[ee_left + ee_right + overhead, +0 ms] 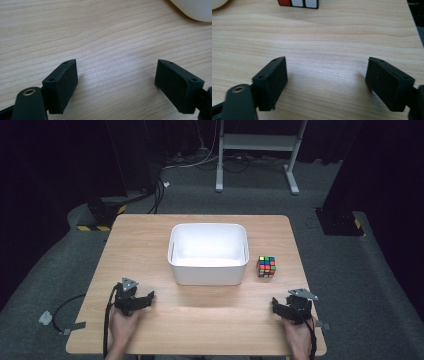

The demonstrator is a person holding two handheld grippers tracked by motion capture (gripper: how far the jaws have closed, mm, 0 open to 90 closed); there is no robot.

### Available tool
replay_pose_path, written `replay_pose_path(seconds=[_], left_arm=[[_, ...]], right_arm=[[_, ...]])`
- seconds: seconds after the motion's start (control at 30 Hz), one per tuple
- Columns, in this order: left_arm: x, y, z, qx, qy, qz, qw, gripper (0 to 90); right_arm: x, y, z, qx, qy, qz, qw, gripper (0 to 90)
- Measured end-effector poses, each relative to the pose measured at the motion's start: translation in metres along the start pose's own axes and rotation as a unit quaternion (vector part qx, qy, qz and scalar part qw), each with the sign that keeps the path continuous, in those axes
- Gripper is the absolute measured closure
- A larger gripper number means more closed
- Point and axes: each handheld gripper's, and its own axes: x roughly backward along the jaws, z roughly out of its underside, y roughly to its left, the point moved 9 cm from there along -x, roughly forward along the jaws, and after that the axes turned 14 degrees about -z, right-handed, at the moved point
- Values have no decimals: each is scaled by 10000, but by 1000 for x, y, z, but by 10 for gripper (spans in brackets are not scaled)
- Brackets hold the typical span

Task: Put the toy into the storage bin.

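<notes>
A white plastic tub (208,253) stands in the middle of the wooden table (150,235). A colourful puzzle cube (266,266) rests on the table just right of the tub. My left gripper (142,301) lies near the front left of the table, held by a hand, its jaws wide apart over bare wood (116,72). My right gripper (281,306) lies near the front right, below the cube, jaws also wide apart with nothing between them (327,75). In the right gripper view the cube's bottom row (298,3) shows at the top edge. A corner of the tub (195,10) shows in the left gripper view.
Bare wood lies between the two grippers and in front of the tub. Beyond the table's far edge is grey carpet with cables, a white desk frame (257,150) and black stands (340,220). A cable (70,307) trails off the left side.
</notes>
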Motion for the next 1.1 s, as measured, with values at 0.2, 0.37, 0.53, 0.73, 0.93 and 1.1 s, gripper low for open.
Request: replay_pose_path(seconds=[0.2,0.37,0.53,0.73,0.93,1.1], left_arm=[[0,0,0,1,-1,1,10000,184],[0,0,0,1,-2,-1,10000,184],[0,0,0,1,-1,-2,10000,184],[0,0,0,3,-1,1,10000,184],[-1,1,-1,6,6,-9,10000,184],[-1,1,-1,6,4,-13,10000,184]], right_arm=[[1,1,2,82,88,-79,9999,149],[3,4,2,154,53,-141,9998,157],[6,10,1,211,-69,-231,9995,170],[5,17,-2,232,-114,-297,9992,171],[0,32,-7,228,-194,-459,9985,167],[-6,37,-8,253,-188,-546,9980,164]])
